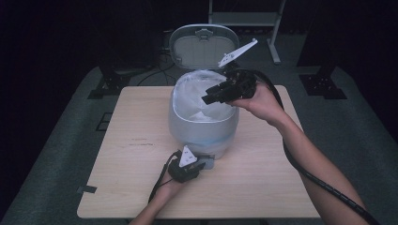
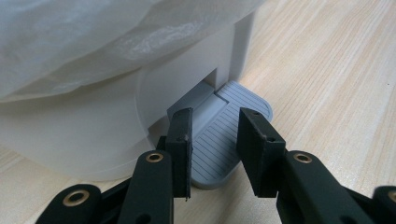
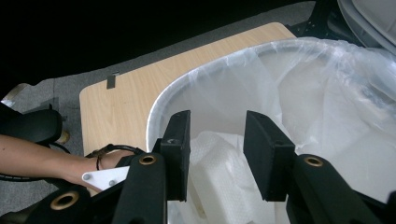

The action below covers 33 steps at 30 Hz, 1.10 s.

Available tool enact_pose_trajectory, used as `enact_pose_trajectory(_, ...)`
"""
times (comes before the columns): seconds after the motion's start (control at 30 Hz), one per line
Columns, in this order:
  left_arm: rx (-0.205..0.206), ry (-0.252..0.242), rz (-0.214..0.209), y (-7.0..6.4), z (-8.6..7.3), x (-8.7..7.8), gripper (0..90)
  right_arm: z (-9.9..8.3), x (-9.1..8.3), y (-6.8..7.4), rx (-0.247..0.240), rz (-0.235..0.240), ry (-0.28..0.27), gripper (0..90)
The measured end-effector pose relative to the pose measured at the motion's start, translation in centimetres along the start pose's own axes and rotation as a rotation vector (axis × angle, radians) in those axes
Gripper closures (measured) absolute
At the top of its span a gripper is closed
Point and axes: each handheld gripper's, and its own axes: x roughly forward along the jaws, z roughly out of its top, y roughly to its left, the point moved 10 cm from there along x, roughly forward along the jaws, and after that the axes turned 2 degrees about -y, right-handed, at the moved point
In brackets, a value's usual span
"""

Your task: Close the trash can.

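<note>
A pale grey pedal bin (image 1: 187,131) stands on the wooden table (image 1: 131,140) with its lid (image 1: 202,47) swung up. A clear bag (image 3: 327,93) lines it, and a white crumpled piece (image 3: 219,177) lies inside. My left gripper (image 1: 202,165) is at the bin's front foot. Its jaws stand open just over the ribbed grey pedal (image 2: 219,140), with nothing between them. My right gripper (image 1: 207,99) hovers over the bin's mouth, tilted down into it. It is open and empty, with the white piece (image 1: 202,115) below it.
The bin sits near the table's far middle. A strip of black tape (image 1: 87,189) marks the front left corner. Dark stand feet (image 1: 105,84) and a metal frame leg (image 1: 273,49) stand on the floor behind. A thick cable (image 1: 324,185) trails from the right hand.
</note>
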Motion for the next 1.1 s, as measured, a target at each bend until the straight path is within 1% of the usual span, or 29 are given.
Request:
enact_pose_trajectory(0.13,0.003,0.001,0.004,-0.1,0.0,0.0,65.7,-0.5,-0.8,0.1,0.002,-0.003,-0.015,58.8)
enact_pose_trajectory(0.33,0.01,-0.003,0.012,-0.1,0.0,0.0,65.2,-1.4,-2.3,0.2,0.002,-0.013,-0.022,57.8)
enact_pose_trajectory(0.4,0.016,0.003,0.016,-0.1,-0.1,-0.1,64.8,-1.8,-2.8,0.3,0.013,-0.013,-0.031,56.7)
enact_pose_trajectory(0.47,0.019,0.003,0.018,-0.2,-0.1,-0.2,64.5,-2.4,-3.4,0.2,0.016,-0.016,-0.037,56.4)
enact_pose_trajectory(0.5,0.029,0.007,0.02,-0.1,-0.1,-0.2,64.5,-2.7,-3.7,0.2,0.021,-0.019,-0.038,56.5)
enact_pose_trajectory(0.67,0.026,-0.002,0.021,-0.2,0.0,-0.2,64.4,-4.2,-5.1,0.1,0.038,-0.026,-0.051,56.5)
enact_pose_trajectory(0.8,0.018,0.009,0.023,0.0,0.0,-0.3,61.3,-5.9,-6.3,0.0,0.05,-0.031,-0.066,56.5)
enact_pose_trajectory(0.87,0.024,0.02,0.017,0.0,0.1,-0.6,59.1,-6.9,-7.0,0.0,0.056,-0.04,-0.075,56.5)
enact_pose_trajectory(0.9,0.034,0.022,0.021,-0.1,0.1,-0.8,56.8,-7.5,-7.3,-0.1,0.06,-0.043,-0.076,56.5)
enact_pose_trajectory(0.93,0.038,0.012,0.036,-0.3,0.2,-1.1,56.0,-8.1,-7.7,-0.1,0.065,-0.049,-0.079,56.5)
enact_pose_trajectory(0.97,0.041,0.004,0.038,-0.6,0.4,-1.5,56.0,-8.8,-8.0,-0.2,0.072,-0.053,-0.083,56.4)
enact_pose_trajectory(1.03,0.048,-0.013,0.032,-1.1,0.7,-2.1,54.1,-10.2,-8.5,-0.4,0.089,-0.053,-0.086,56.1)
enact_pose_trajectory(1.1,0.059,-0.015,0.027,-1.5,0.9,-2.6,53.0,-11.4,-8.9,-0.7,0.106,-0.069,-0.087,55.8)
